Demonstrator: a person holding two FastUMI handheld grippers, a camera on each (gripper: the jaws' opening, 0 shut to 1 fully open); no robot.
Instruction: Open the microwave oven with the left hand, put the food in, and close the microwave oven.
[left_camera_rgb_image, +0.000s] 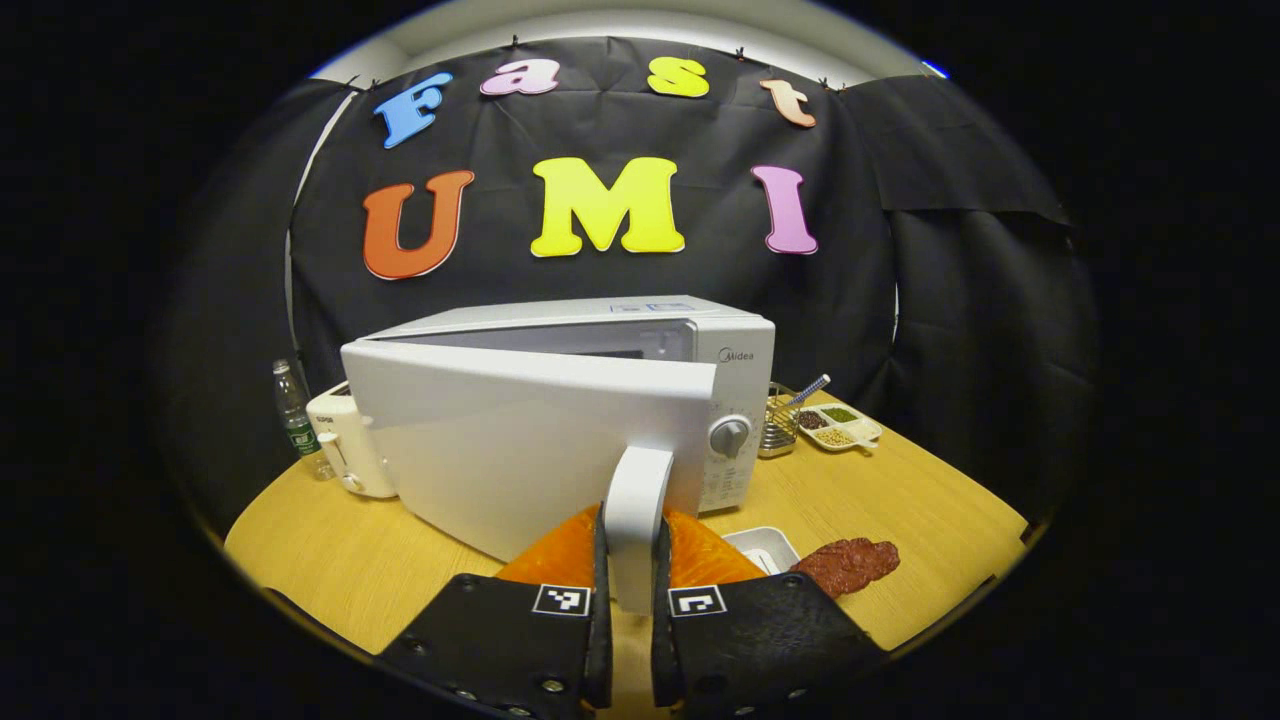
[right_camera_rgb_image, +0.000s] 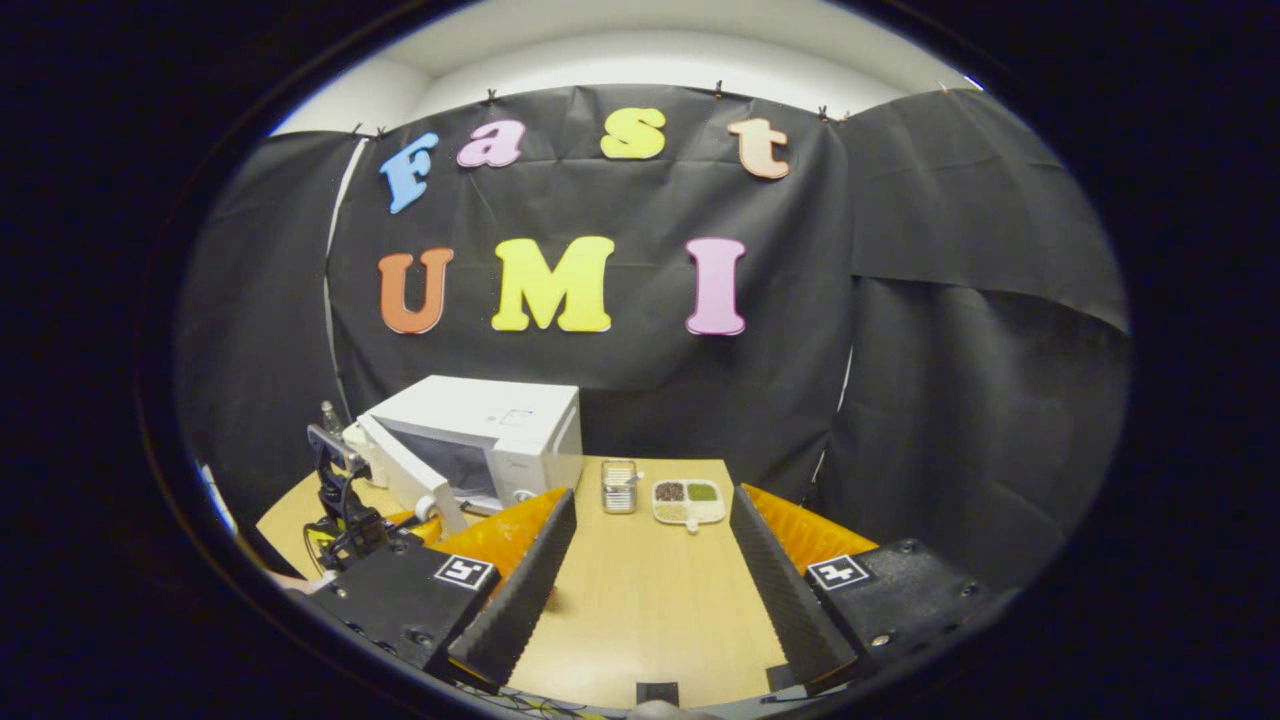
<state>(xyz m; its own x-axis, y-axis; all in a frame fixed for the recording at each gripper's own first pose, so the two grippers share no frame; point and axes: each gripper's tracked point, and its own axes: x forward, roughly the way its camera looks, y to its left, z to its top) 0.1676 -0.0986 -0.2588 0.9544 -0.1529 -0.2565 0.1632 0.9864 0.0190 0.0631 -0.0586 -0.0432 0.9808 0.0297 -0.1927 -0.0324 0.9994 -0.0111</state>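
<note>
Microwave oven (left_camera_rgb_image: 640, 330), white, standing on the surface (left_camera_rgb_image: 900, 500) with its long axis running left to right and its front toward the camera; the door (left_camera_rgb_image: 520, 440), hinged at the left, is swung partly open. Left gripper (left_camera_rgb_image: 630, 590) closed on the door's vertical white handle (left_camera_rgb_image: 637, 510), one finger pressing either side. Right gripper (right_camera_rgb_image: 640, 580) held spread wide above bare wood, holding nothing. Food, a dark red slab (left_camera_rgb_image: 848, 562), lies on the surface beside a small white dish (left_camera_rgb_image: 765, 548), right of the left gripper. Surface: light wood, rounded edge, enclosed by black cloth walls. Behind: toaster (left_camera_rgb_image: 345, 445) and plastic bottle (left_camera_rgb_image: 295, 415) at left; wire basket (left_camera_rgb_image: 780, 425) and divided tray (left_camera_rgb_image: 840, 425) at right.
</note>
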